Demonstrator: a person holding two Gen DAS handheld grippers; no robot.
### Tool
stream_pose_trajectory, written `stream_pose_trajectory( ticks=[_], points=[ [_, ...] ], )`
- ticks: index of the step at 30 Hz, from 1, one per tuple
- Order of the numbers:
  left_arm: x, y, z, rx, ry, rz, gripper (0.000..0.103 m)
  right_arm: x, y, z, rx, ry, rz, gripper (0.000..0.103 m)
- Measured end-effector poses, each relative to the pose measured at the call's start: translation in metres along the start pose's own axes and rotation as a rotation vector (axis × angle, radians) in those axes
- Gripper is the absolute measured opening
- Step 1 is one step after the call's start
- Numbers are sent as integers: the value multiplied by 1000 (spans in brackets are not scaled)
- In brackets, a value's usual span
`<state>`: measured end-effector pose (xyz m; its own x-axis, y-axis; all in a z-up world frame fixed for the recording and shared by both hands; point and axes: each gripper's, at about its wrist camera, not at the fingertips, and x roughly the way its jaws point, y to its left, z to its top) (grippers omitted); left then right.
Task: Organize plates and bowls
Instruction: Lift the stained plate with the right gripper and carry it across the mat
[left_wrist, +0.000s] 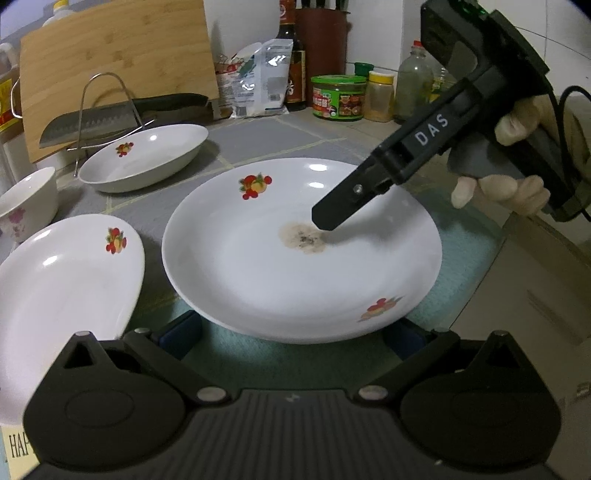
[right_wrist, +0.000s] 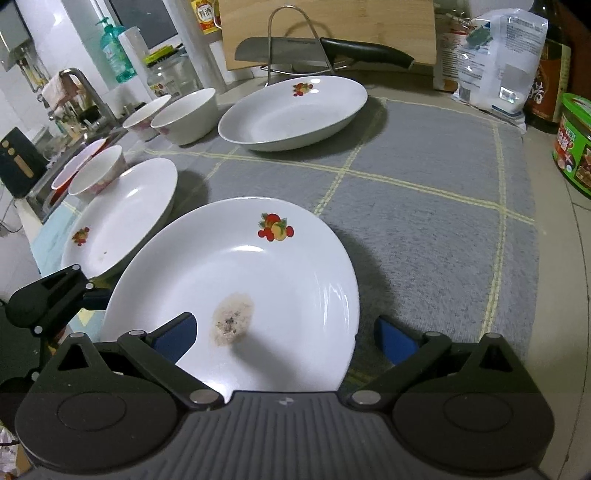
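A white plate (left_wrist: 258, 258) with fruit decals and a brown stain (right_wrist: 232, 317) in its middle lies on the grey mat (right_wrist: 424, 229). My right gripper (right_wrist: 286, 336) is open and straddles the plate's near rim: one blue pad (right_wrist: 177, 332) is over the inside, the other pad (right_wrist: 395, 339) outside the rim. In the left wrist view the right gripper (left_wrist: 325, 221) reaches in from the right, held by a hand (left_wrist: 509, 188). My left gripper (left_wrist: 291, 334) is open at the plate's opposite edge, which hides the tips of its pads (left_wrist: 181, 332).
A second fruit plate (right_wrist: 122, 214) lies just left and a deeper oval one (right_wrist: 291, 110) at the back. Three bowls (right_wrist: 184, 114) stand left, towards the sink. A knife (right_wrist: 295, 48) on a wire rack, a cutting board, bags and jars (left_wrist: 338, 98) line the back.
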<state>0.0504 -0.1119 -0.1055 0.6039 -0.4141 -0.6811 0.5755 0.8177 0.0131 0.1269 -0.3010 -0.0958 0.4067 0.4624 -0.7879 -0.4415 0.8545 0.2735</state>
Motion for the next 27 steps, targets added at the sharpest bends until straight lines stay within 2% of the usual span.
stream_pose_trajectory(
  ticks=[3,11,15,27],
  points=[
    [0,-1,0,19,-8,0,103,1,0,2,-25,3,12,103],
    [0,-3,1,59,-16,5,102,6,-7,13,-43,3,123,103],
    [0,-4,1,67,-16,10,102,8,-9,17,-61,9,164,96],
    [0,-6,4,67,1,14,102,8,-8,18,-112,27,175,95]
  ],
)
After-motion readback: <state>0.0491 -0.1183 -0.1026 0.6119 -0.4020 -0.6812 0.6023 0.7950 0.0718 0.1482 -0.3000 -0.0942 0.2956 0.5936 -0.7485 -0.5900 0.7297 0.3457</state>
